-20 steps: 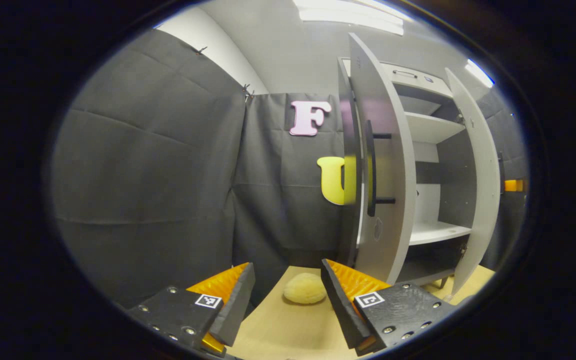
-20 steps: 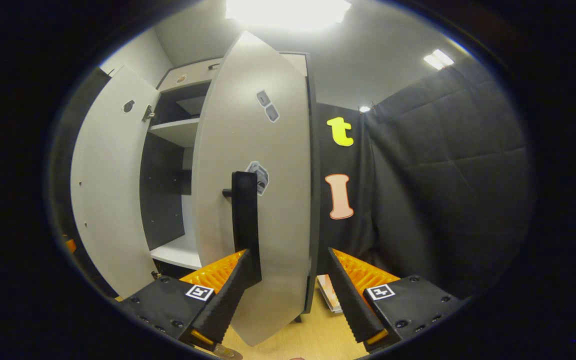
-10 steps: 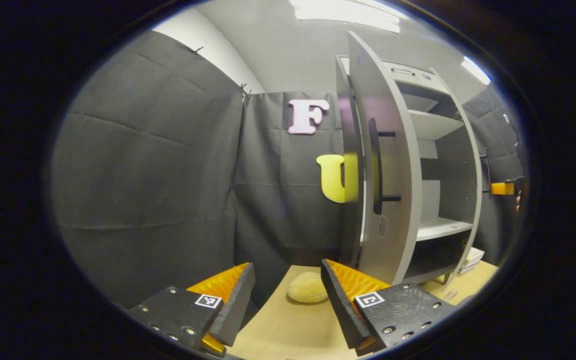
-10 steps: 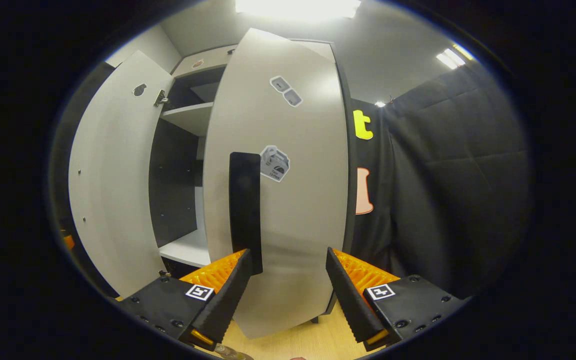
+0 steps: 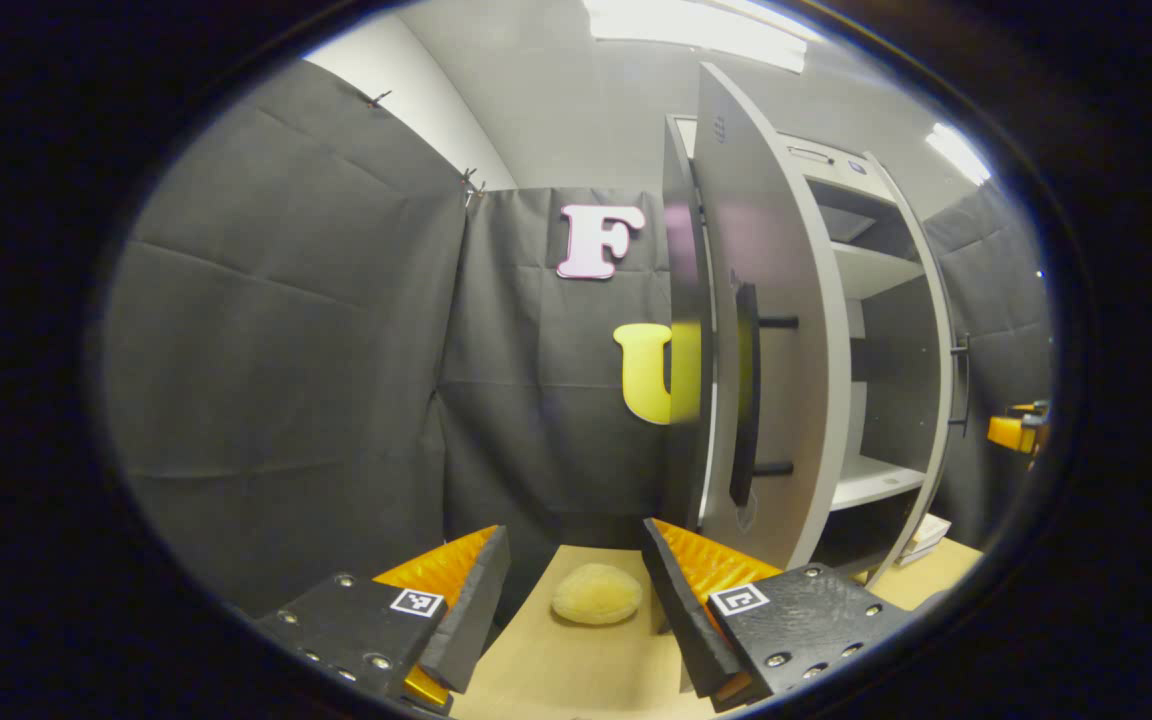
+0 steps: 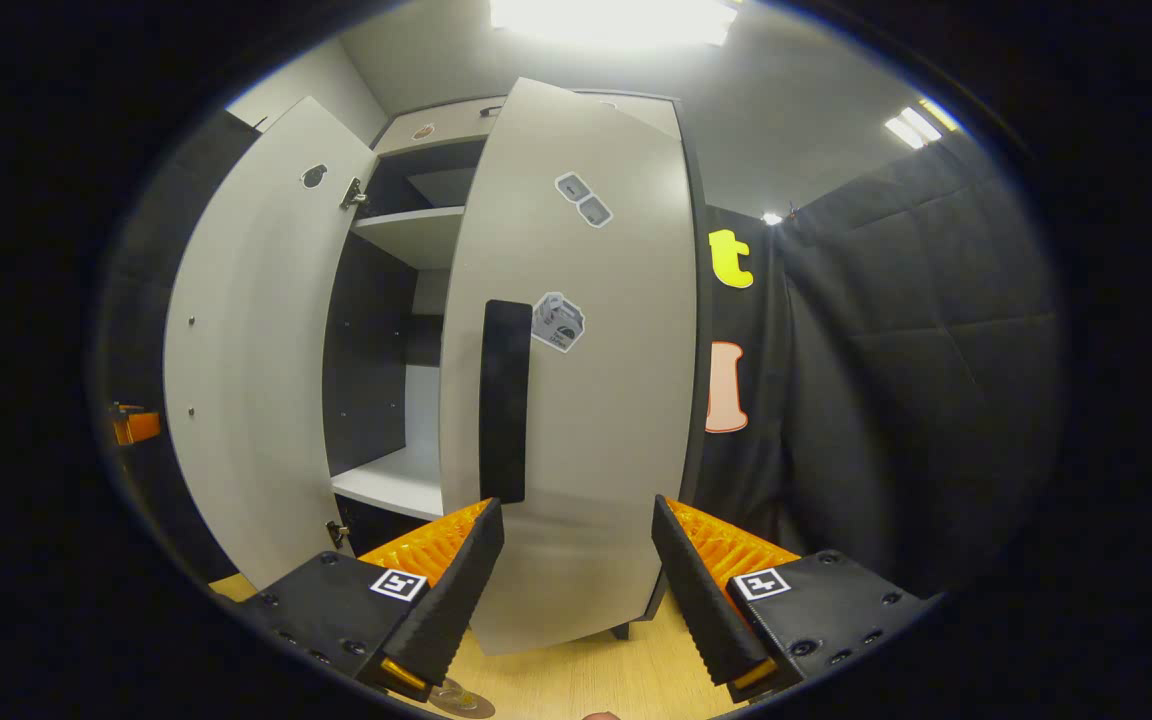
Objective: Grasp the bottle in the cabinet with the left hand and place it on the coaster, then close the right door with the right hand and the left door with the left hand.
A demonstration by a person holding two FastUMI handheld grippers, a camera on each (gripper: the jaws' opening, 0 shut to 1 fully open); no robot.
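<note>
**Cabinet doors: right one near shut, left one wide**

While both grippers stand with fingers spread and nothing between them, neither touches a door. In the left gripper view the left gripper (image 5: 576, 590) hovers over a pale wood table (image 5: 556, 670), its ribbed pads (image 5: 711, 570) apart. Just beyond the fingertips lies a soft, rounded yellow sponge (image 5: 596, 593) on the table. Farther off stands the grey cabinet (image 5: 836, 330), and its left door (image 5: 771, 330) swings out toward the camera, a black bar handle (image 5: 744, 395) on its smooth face. Flat white shelves (image 5: 871, 480) show inside; I see no bottle on them. At the far right edge, past the cabinet, a small part of the other gripper shows.

In the right gripper view the right gripper (image 6: 576, 590) is likewise wide open, fingers flanking the lower edge of the right door (image 6: 586, 380) without touching it. A round disc (image 6: 461, 700) lies on the table at the bottom edge, below the left finger; whether it is the coaster I cannot tell. That door is almost closed, with a narrow dark gap (image 6: 376, 360) beside it, and carries a black handle (image 6: 504, 400) and small stickers (image 6: 558, 322). Beyond the gap the inner face of the left door stands wide open, with a hinge (image 6: 351, 193) near its top.
</note>
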